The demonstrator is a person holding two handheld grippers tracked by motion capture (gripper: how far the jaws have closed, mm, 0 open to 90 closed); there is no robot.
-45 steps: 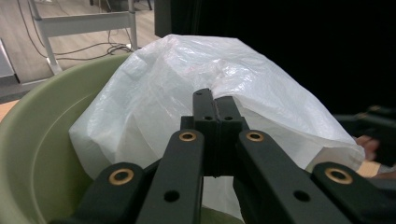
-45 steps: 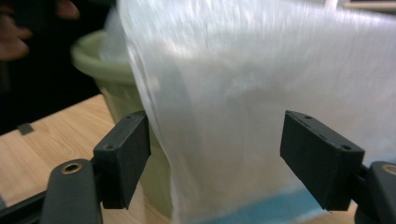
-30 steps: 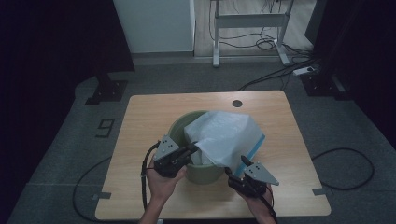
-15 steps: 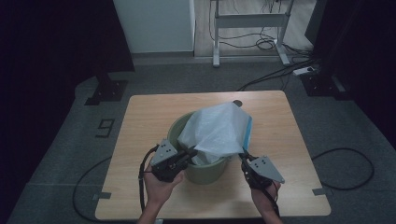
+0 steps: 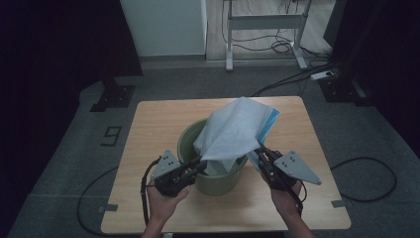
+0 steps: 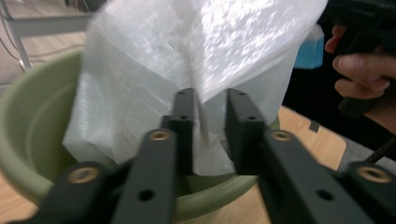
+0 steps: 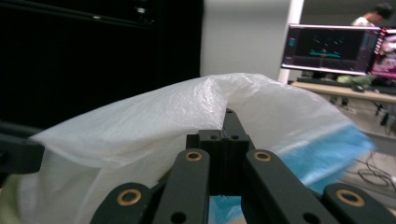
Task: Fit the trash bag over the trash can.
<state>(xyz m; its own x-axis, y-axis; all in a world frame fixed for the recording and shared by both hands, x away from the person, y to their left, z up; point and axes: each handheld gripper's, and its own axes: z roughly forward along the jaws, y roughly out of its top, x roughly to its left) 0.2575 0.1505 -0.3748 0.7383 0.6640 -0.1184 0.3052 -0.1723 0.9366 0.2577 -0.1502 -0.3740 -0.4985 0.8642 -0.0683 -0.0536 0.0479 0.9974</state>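
A pale green bucket (image 5: 218, 181) stands at the middle of the wooden table (image 5: 158, 129). A white plastic bag (image 5: 235, 131) with a blue part rises out of it and leans to the right. My right gripper (image 5: 258, 148) is shut on the bag's right edge, just right of the bucket; its own view has the jaws (image 7: 225, 135) pressed together in the bag (image 7: 140, 126). My left gripper (image 5: 202, 163) is at the bucket's near rim. Its jaws (image 6: 210, 121) stand apart, with a thin fold of the bag (image 6: 187, 46) hanging between them above the rim (image 6: 28, 140).
Bare tabletop lies on both sides of the bucket and behind it. On the floor beyond the table are a white desk frame (image 5: 262, 25), cables, a power strip (image 5: 324, 75) and a black stand base (image 5: 114, 96). A lit monitor (image 7: 331, 49) stands far off.
The bag has gone from lying across the bucket to standing up high. My right gripper has moved up and to the bag's right edge. The left gripper has stayed at the near rim.
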